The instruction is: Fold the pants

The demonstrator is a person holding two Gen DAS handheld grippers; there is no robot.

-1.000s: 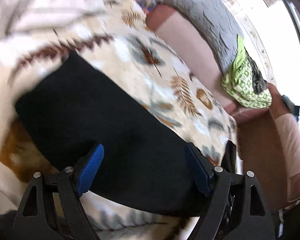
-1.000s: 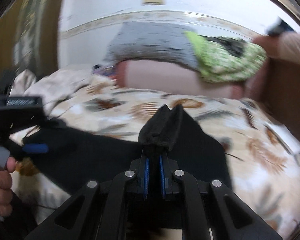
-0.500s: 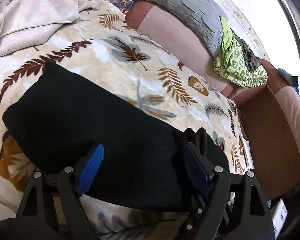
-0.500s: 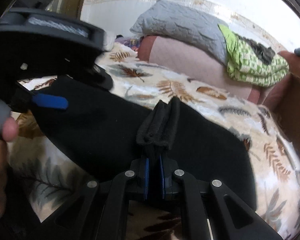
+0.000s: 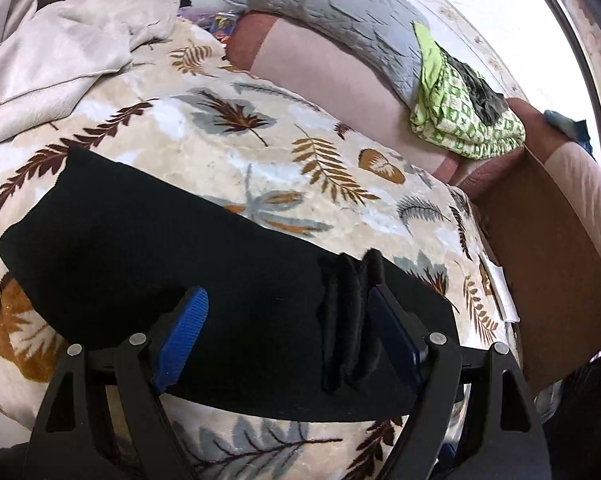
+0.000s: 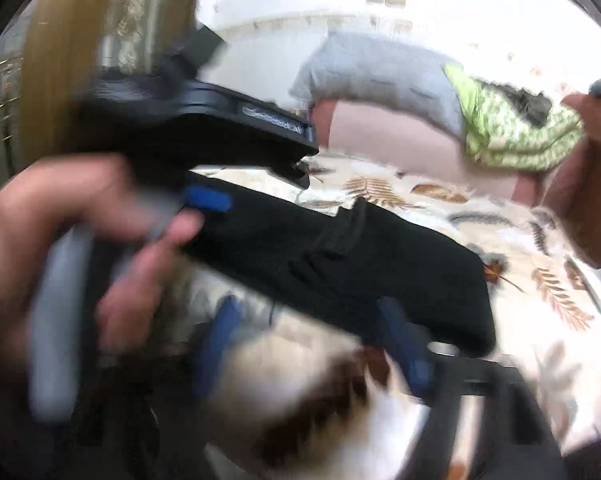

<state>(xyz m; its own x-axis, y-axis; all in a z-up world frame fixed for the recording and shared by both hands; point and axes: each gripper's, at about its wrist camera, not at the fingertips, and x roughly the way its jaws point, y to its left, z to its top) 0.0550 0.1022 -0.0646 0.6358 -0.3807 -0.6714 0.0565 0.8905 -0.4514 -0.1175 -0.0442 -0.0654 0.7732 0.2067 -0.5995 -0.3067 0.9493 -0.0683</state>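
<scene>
Hovering low over the black pants (image 5: 148, 248), the left gripper (image 5: 288, 332) is spread wide. A bunched fold (image 5: 350, 320) touches its right finger. In the blurred right view, the right gripper (image 6: 312, 344) also looks spread.

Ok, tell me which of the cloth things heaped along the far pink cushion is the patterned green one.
It is the green patterned cloth, bunched at the right end of the grey quilted pillow. The pillow is plain grey; the cloth beside it is bright lime with a printed pattern.

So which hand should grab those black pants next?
Probably left: the open left gripper straddles a raised fold of the pants. The right gripper is open too, but blurred, at their edge.
</scene>
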